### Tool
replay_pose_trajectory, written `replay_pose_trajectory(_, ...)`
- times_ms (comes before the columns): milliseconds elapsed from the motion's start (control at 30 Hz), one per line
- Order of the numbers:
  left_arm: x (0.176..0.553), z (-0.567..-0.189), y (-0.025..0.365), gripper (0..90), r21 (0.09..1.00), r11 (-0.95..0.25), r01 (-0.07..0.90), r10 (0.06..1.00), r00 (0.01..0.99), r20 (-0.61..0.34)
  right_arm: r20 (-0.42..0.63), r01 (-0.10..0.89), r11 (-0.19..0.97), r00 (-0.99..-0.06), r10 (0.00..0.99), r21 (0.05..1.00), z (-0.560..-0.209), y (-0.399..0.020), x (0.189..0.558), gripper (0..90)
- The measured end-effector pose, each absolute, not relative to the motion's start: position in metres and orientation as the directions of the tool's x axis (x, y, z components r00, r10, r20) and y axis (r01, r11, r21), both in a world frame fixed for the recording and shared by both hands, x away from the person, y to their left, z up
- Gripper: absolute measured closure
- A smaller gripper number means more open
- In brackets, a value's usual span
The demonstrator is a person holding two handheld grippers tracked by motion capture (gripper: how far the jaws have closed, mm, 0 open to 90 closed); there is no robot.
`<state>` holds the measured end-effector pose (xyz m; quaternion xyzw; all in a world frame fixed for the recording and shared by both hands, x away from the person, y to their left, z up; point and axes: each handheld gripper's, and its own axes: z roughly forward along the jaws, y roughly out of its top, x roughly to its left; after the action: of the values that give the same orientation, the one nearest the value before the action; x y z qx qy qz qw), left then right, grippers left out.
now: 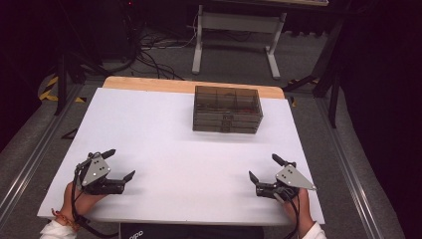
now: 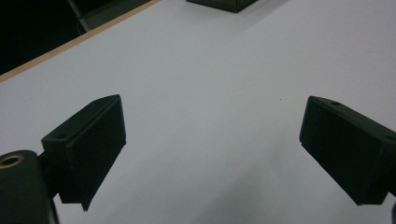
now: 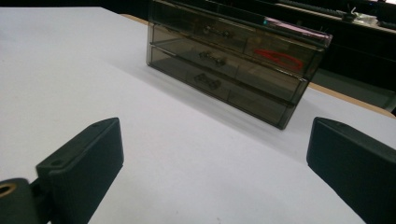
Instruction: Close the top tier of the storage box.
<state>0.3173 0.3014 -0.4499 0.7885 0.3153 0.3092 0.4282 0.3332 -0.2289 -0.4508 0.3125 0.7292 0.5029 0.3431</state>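
Right now both sets of tongs sit low at the near edge of the white bench (image 1: 164,149), and neither grasps anything. The left tongs (image 1: 120,164) are released, jaws spread wide with bare bench between them in the left gripper view. The right tongs (image 1: 263,168) are spread just as wide, jaws apart and nothing between them, pointing up the bench.

Further out stands the smoky, see-through plastic drawer chest (image 1: 227,109), at the far side of the bench, close to the pale wooden strip (image 1: 149,84) along its back edge. Its long axis runs left to right across the bench, drawer fronts facing the person. In the right gripper view the chest (image 3: 233,65) fills the space ahead, three tiers of drawers with small knobs, something red lying behind one upper front.

By my reading the chest lies ahead of both hands and well apart from each, slightly right of centre, so the right tongs look the nearer and better lined up for a reach at a drawer knob.
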Motion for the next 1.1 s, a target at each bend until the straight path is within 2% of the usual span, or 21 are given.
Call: replay_pose_trajectory(1100,0.3181,-0.4519,0.3011,7.2,0.865,-0.441,0.24,0.755,0.62,0.213,-0.192,0.105,0.303,-0.57,0.799,0.947,-0.4502,-0.221,0.3321,5.0)
